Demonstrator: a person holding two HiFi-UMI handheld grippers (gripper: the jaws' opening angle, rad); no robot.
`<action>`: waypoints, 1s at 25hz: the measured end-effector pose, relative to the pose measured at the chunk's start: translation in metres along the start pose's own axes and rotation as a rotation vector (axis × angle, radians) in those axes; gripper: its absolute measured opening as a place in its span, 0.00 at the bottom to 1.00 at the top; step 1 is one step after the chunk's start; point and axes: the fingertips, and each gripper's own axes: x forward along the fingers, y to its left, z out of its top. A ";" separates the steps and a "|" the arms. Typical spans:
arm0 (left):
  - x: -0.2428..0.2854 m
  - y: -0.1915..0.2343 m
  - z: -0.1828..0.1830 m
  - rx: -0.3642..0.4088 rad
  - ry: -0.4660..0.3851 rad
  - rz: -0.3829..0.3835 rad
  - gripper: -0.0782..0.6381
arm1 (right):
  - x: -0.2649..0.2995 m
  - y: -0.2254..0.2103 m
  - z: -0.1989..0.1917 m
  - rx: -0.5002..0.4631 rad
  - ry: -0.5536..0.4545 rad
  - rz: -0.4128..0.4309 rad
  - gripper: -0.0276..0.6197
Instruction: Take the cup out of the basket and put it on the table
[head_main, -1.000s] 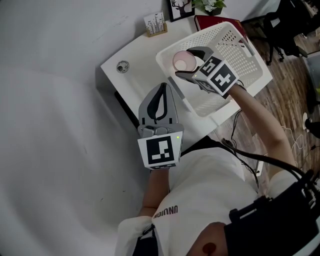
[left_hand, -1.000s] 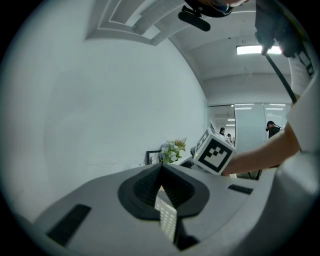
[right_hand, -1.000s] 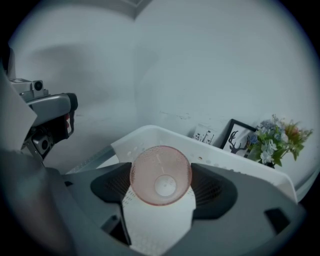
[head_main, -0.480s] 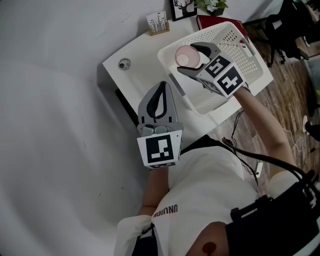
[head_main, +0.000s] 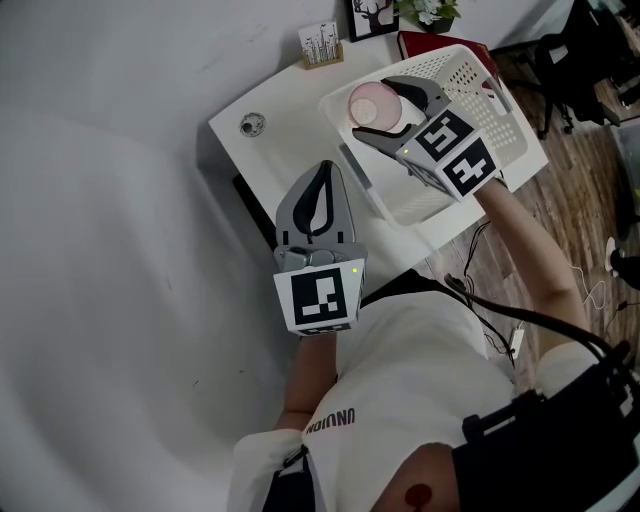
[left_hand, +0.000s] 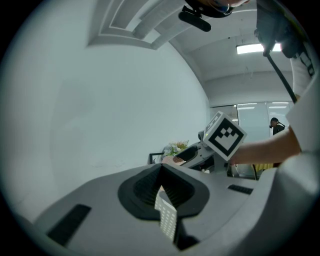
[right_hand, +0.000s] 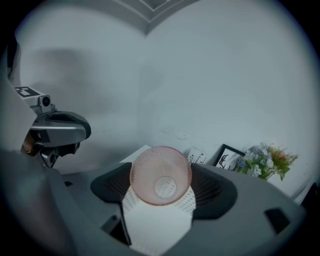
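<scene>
R claw (head_main: 372, 108) is holding the pink cup (head_main: 368, 101), w/ one jaw pressed on each side of it. In the right gripper view you look right into the cup's open mouth, w/ the round bottom at the back. The cup is over the left corner of the white basket (head_main: 492, 118), right by the rim. A bit of white basket w/ small holes shows under the cup in the right gripper view. The cup isn't on the surface (head_main: 290, 115) yet.

L claw (head_main: 322, 176) is closed tight w/ nothing in it. The left gripper view shows its jaws meeting at the tips. You hold it close to your body, by the surface's front edge, apart from the basket.

On the left side of the surface sits a small round thing (head_main: 251, 124), too small to tell what it is. At the back are a little card stand (head_main: 320, 45), a pic frame (head_main: 365, 17) and flowers (head_main: 428, 10). A red thing (head_main: 415, 43) peeks out behind the basket.
</scene>
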 end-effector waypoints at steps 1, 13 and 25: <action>-0.001 0.000 -0.001 0.008 0.005 -0.001 0.12 | -0.001 0.001 0.003 -0.004 -0.006 0.000 0.64; -0.007 0.005 0.004 -0.013 -0.026 0.038 0.12 | -0.011 0.009 0.027 -0.100 -0.054 -0.031 0.64; -0.020 0.012 0.007 -0.002 -0.039 0.078 0.12 | -0.021 0.027 0.060 -0.180 -0.129 -0.030 0.64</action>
